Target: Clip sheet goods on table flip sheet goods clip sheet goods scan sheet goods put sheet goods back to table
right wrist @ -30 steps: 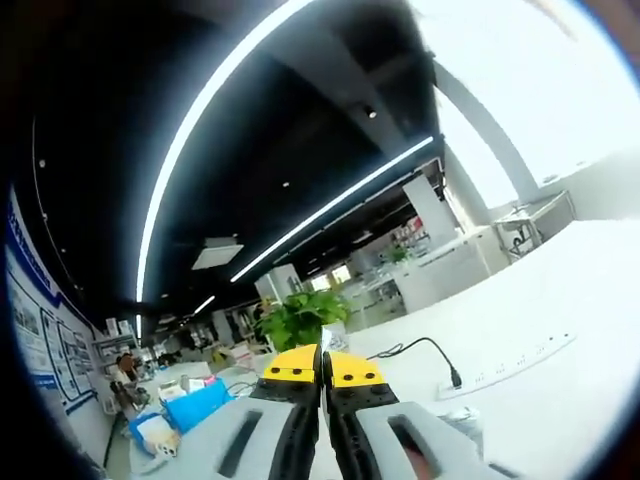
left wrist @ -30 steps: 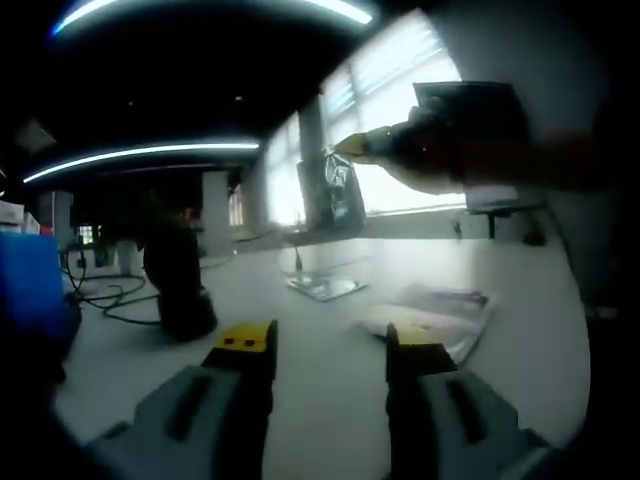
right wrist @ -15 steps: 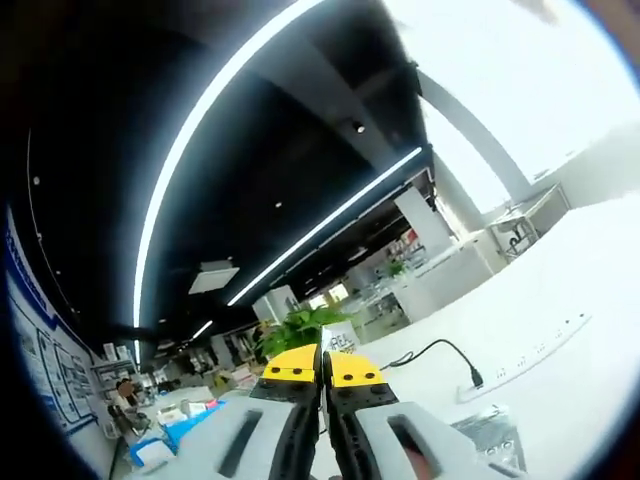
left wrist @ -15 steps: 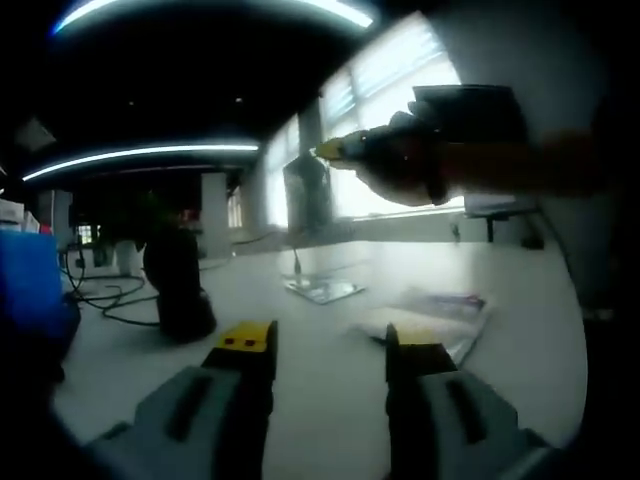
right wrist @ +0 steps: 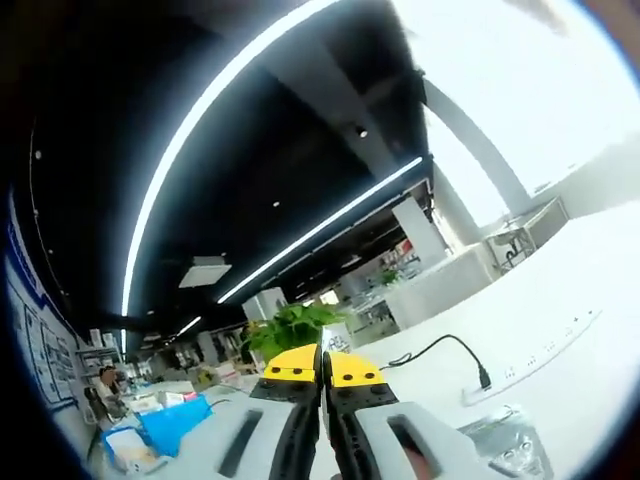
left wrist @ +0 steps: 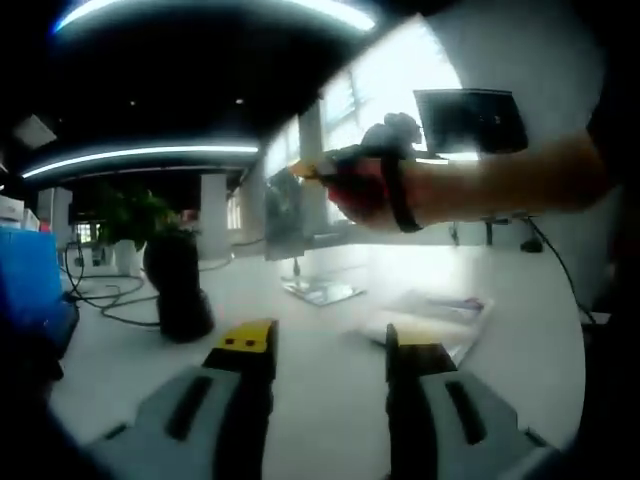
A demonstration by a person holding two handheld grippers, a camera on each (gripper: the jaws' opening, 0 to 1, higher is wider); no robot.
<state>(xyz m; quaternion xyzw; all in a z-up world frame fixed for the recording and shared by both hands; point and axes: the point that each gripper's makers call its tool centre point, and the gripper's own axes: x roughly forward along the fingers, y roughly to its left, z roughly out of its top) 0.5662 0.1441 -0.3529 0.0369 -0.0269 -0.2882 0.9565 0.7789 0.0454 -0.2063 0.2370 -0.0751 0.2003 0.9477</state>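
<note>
Mid-task: one flat shiny silvery packet is up in the air, probably on its way to the black scanner on its stand.

In the left gripper view the left tongs (left wrist: pixel 328 352) sit low over the white table (left wrist: pixel 330 400), jaws well apart and holding nothing. At about 11 o'clock from them the right tongs (left wrist: pixel 308 170) come in, pinched together on the flat silvery packet (left wrist: pixel 284 200), which hangs upright in front of the bright windows. The dark scanner (left wrist: pixel 178 283) stands at 10 o'clock, apart from it. More sheet packets (left wrist: pixel 432 312) lie on the table at 1 o'clock. In the right gripper view the right tongs (right wrist: pixel 323 366) look closed, with only a sliver between the yellow tips. My guess: picking up is done; scanning and putting it back are left.
</note>
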